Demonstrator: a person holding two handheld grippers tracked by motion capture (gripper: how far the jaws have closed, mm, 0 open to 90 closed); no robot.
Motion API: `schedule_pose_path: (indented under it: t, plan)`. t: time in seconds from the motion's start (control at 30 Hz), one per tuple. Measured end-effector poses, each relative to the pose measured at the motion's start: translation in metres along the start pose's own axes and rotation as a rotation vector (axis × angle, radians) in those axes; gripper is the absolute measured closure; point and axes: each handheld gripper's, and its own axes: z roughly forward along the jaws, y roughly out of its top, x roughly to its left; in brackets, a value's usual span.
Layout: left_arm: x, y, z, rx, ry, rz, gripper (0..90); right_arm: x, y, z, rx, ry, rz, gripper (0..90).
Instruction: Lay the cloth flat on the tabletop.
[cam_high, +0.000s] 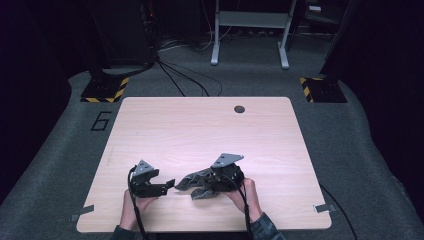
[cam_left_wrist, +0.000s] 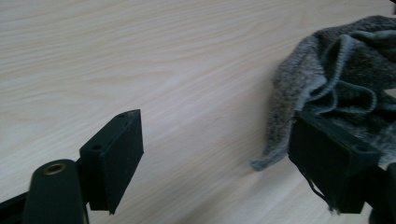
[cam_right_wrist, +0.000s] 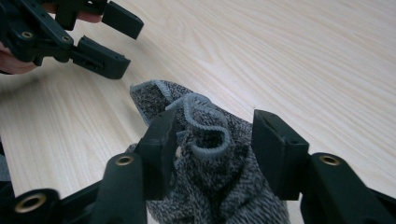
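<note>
A crumpled grey knitted cloth (cam_high: 189, 181) lies near the front of the light wooden table (cam_high: 200, 125). My right gripper (cam_high: 207, 183) points left into it. In the right gripper view the bunched cloth (cam_right_wrist: 205, 182) fills the gap between the two jaws of my right gripper (cam_right_wrist: 215, 119), and its corded hem curls up above them. My left gripper (cam_high: 171, 184) is just left of the cloth and points at it. Its jaws (cam_left_wrist: 217, 121) stand wide apart with bare table between them, and the cloth's edge (cam_left_wrist: 336, 60) hangs beside the right-hand jaw. The left gripper (cam_right_wrist: 130, 44) also appears at the top left of the right gripper view.
A dark round cable hole (cam_high: 239, 109) sits near the table's far edge. Beyond the table are grey carpet, black floor cables (cam_high: 185, 77), a white metal frame (cam_high: 250, 30) and two stands with yellow-black striped bases (cam_high: 106, 90).
</note>
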Motion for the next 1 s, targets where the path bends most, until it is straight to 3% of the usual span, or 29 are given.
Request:
schedule_pose_path:
  t: [0.23,0.33,0.37,0.53,0.7,1.0]
  plan:
    - [-0.017,0.000,0.015,0.042,-0.026,0.122,37.2,0.001,0.000,0.011,0.037,-0.026,-0.015,61.5]
    - [-0.021,-0.001,0.024,0.070,-0.026,0.141,50.8,0.000,-0.003,0.012,0.032,-0.028,-0.013,69.4]
    - [-0.022,-0.001,0.027,0.075,-0.015,0.141,63.8,0.000,-0.003,0.011,0.034,-0.035,-0.012,72.6]
    - [-0.025,-0.002,0.032,0.097,-0.038,0.143,79.9,-0.004,-0.007,0.006,0.020,-0.049,-0.010,78.9]
    - [-0.023,-0.003,0.030,0.083,-0.021,0.140,86.7,-0.009,-0.011,-0.004,-0.019,-0.080,0.024,80.9]
    - [-0.016,-0.004,0.020,0.039,0.023,0.110,87.1,-0.026,-0.021,-0.029,-0.070,-0.133,0.068,81.6]
